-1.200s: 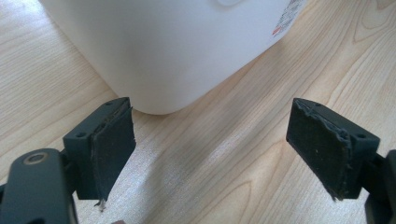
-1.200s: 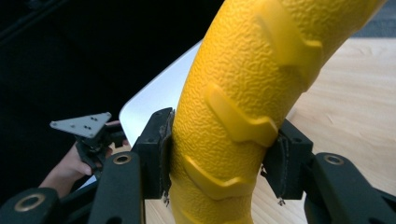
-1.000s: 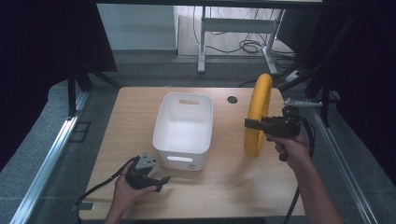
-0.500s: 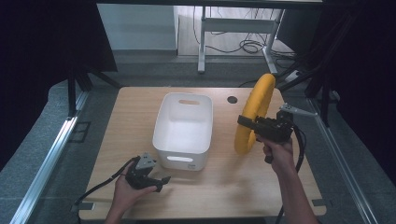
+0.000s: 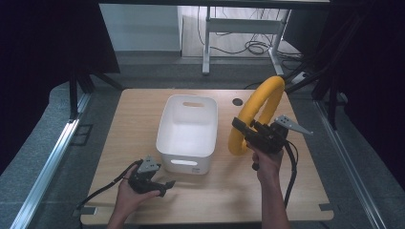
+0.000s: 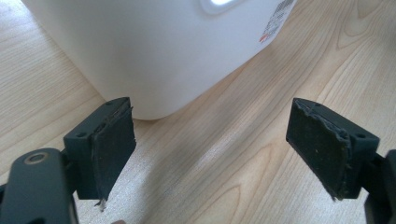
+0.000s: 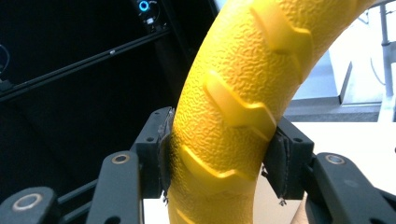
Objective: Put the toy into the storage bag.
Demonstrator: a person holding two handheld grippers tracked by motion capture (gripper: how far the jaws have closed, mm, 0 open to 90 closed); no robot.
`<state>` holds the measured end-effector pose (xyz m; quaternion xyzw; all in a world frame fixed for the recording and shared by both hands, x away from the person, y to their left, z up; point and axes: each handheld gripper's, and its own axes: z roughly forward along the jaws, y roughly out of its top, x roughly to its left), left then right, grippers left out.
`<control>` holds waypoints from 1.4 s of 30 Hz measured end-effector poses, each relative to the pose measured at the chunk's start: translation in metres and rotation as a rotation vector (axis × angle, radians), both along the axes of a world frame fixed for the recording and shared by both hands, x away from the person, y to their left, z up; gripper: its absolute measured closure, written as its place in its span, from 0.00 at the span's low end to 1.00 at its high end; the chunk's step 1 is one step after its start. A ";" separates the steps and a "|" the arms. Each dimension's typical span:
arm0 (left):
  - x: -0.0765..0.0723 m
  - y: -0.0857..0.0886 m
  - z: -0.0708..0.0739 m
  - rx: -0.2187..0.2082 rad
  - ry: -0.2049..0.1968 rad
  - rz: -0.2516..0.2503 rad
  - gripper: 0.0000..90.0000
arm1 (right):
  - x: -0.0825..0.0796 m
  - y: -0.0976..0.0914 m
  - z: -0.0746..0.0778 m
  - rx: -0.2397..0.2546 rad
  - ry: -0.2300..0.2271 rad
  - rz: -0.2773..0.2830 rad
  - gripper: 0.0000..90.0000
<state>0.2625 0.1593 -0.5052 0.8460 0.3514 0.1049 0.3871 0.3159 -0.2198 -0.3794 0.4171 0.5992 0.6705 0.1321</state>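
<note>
We are holding one yellow ring [image 5: 254,110] up in the right gripper [image 5: 239,125], right of centre in the high view, beside one white bin [image 5: 187,131].

We are counting two grippers, one ring, one bin and one wooden table [image 5: 143,102]. The right gripper view is showing what the high view is not: both pads clamping the ring's ridged, pebbled body [image 7: 233,116] from either side. The left gripper [image 5: 168,183] is resting at the lower left of the table; its own view is showing its jaws spread wide with nothing between them, the bin's wall [image 6: 154,51] just ahead.
</note>
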 end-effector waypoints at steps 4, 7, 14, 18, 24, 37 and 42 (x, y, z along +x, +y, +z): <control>0.000 0.000 0.000 -0.002 -0.001 0.000 0.17 | -0.007 0.004 -0.009 0.022 -0.028 -0.035 0.54; 0.000 0.000 0.000 0.001 0.000 -0.001 0.17 | -0.010 0.005 -0.011 0.028 -0.046 -0.055 0.54; 0.001 -0.001 -0.001 0.005 0.006 -0.003 0.17 | -0.016 0.008 -0.010 -0.001 -0.101 -0.107 0.54; 0.001 -0.001 -0.002 0.009 0.010 -0.004 0.17 | -0.016 0.009 -0.011 0.008 -0.106 -0.101 0.54; 0.001 -0.001 -0.002 0.015 0.009 -0.006 0.17 | -0.016 0.013 -0.009 -0.004 -0.123 -0.111 0.54; 0.001 -0.002 -0.003 0.018 0.012 -0.008 0.17 | -0.018 0.021 0.006 -0.010 -0.164 -0.099 0.53; 0.001 -0.001 -0.003 0.019 0.012 -0.008 0.17 | -0.018 0.024 0.009 -0.014 -0.167 -0.092 0.53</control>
